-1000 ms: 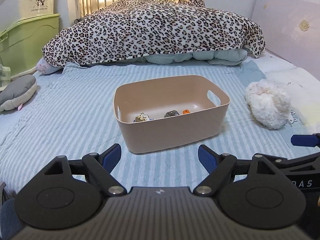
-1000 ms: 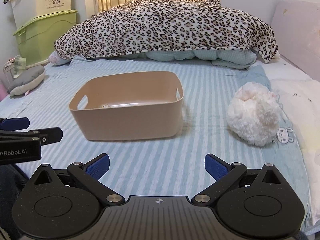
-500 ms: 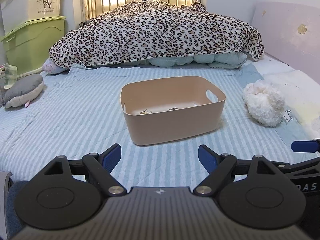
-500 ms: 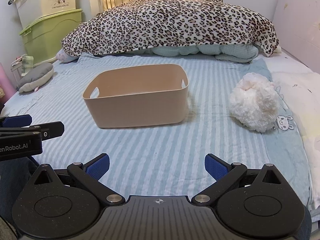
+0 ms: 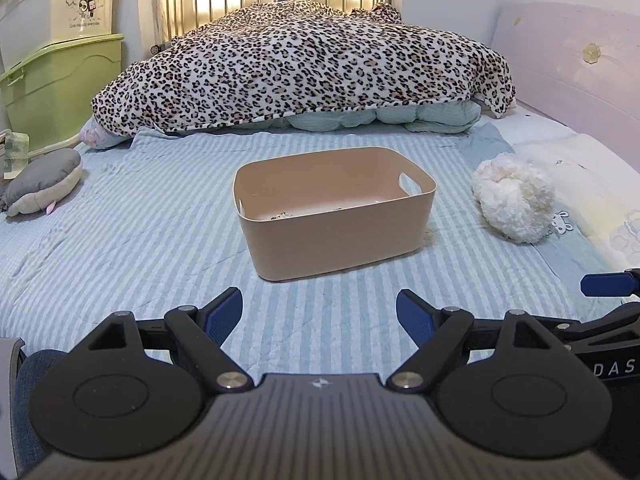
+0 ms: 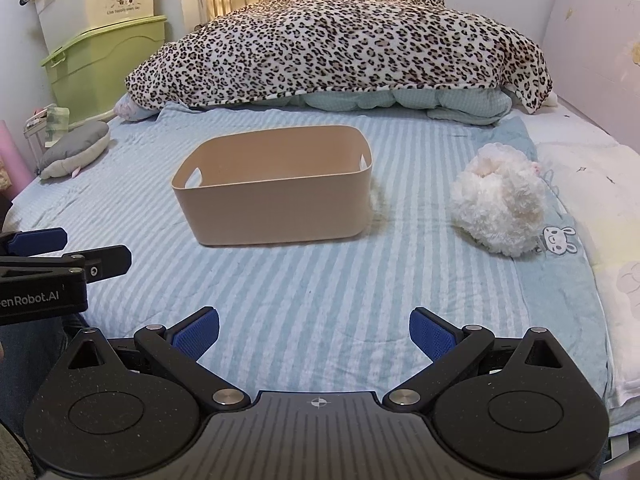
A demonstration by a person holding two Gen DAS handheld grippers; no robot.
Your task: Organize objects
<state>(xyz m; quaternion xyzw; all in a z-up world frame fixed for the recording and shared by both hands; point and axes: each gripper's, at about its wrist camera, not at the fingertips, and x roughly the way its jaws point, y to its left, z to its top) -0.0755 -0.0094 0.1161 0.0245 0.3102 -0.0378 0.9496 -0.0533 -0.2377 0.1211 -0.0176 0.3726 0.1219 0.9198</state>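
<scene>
A beige plastic bin stands on the striped blue bed sheet; it also shows in the right wrist view. A small object peeks over its near wall; the rest of the inside is hidden. My left gripper is open and empty, well short of the bin. My right gripper is open and empty, also back from the bin. The left gripper shows at the left edge of the right wrist view.
A white fluffy plush lies right of the bin. A grey plush lies at the left. A leopard blanket is heaped at the far end. Green and white storage boxes stand left of the bed.
Both grippers have pulled back and lower from the bin, which looks smaller and farther. The small objects inside it are now mostly hidden behind its near wall.
</scene>
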